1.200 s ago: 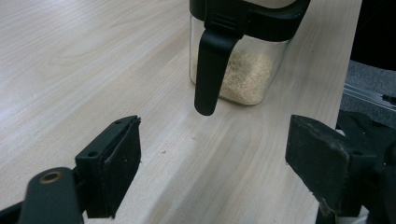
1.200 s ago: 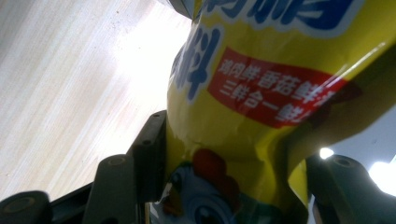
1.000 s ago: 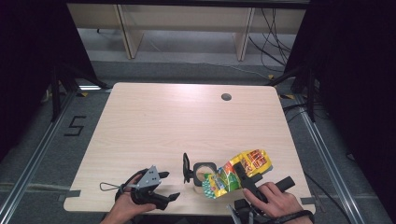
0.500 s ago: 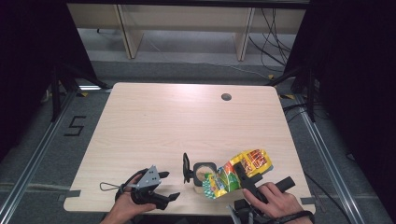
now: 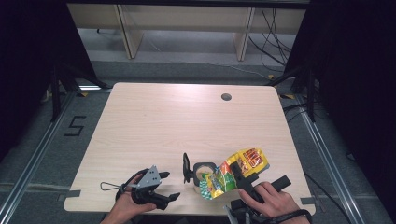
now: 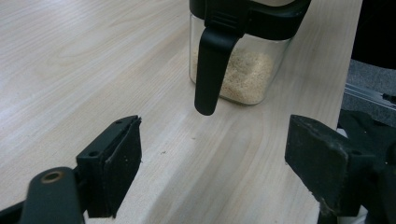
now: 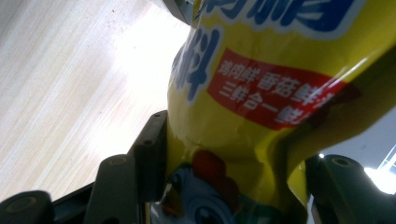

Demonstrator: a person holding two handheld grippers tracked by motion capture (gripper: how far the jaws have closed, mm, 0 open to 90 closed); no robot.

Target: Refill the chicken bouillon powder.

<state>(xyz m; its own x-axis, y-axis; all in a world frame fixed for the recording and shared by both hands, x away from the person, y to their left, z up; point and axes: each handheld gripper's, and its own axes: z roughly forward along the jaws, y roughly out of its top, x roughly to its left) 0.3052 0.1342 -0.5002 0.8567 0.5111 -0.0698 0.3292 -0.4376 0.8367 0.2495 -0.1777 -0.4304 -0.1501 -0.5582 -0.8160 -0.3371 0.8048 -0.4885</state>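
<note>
High view: a pale wooden desk (image 5: pixel 187 121) carries everything. Near its front edge stands a small clear container (image 5: pixel 201 173) with a black rim, its black lid flipped up on its left side; this container is the landmark. Just right of the container, tilted over its opening, is a yellow seasoning bag (image 5: pixel 236 171) printed in red and green. The right hand-held gripper (image 5: pixel 243 179), held by a hand at the desk's front right, is clamped on the bag's middle. In the right gripper view the bag (image 7: pixel 261 107) sits squeezed between the two black jaws, its foil creased where they press. Left of the container, at the desk's front edge, a hand holds the left hand-held gripper (image 5: pixel 161 190) with its jaws apart and nothing between them. In the left gripper view the container (image 6: pixel 238 60) stands ahead, holding pale granules in its bottom.
</note>
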